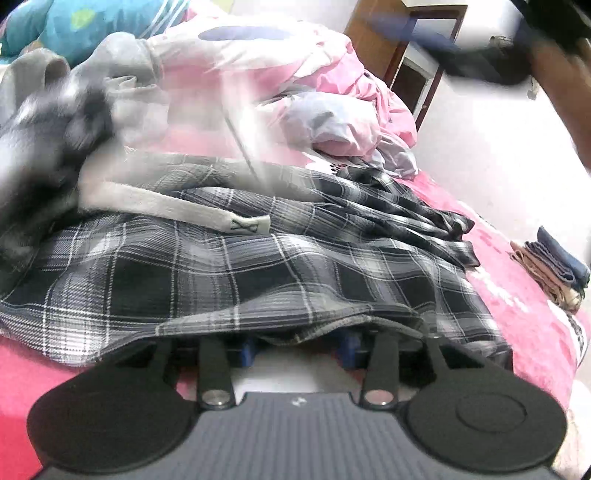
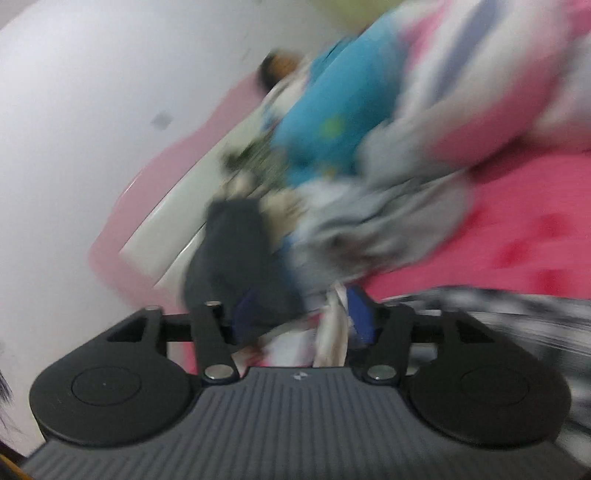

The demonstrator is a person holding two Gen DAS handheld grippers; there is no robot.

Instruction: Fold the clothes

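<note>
A black, grey and white plaid shirt [image 1: 229,273] lies spread on the pink bed [image 1: 517,306]. My left gripper [image 1: 297,345] sits at its near hem; the cloth covers its blue fingers, which stand apart. A grey garment with a drawstring end [image 1: 207,216] lies across the shirt. In the blurred right wrist view my right gripper [image 2: 301,314] has white and pink cloth [image 2: 328,332] between its blue fingers [image 2: 360,310]. A grey garment [image 2: 388,225] lies ahead of it, and the plaid shirt [image 2: 517,306] shows at right.
A heap of pink and white bedding [image 1: 295,85] fills the far bed, with a blue patterned pillow [image 1: 92,26] behind. Folded clothes [image 1: 554,273] are stacked at the bed's right edge. A wooden door [image 1: 402,55] and white wall stand beyond. The other gripper and hand [image 1: 554,48] cross the upper right.
</note>
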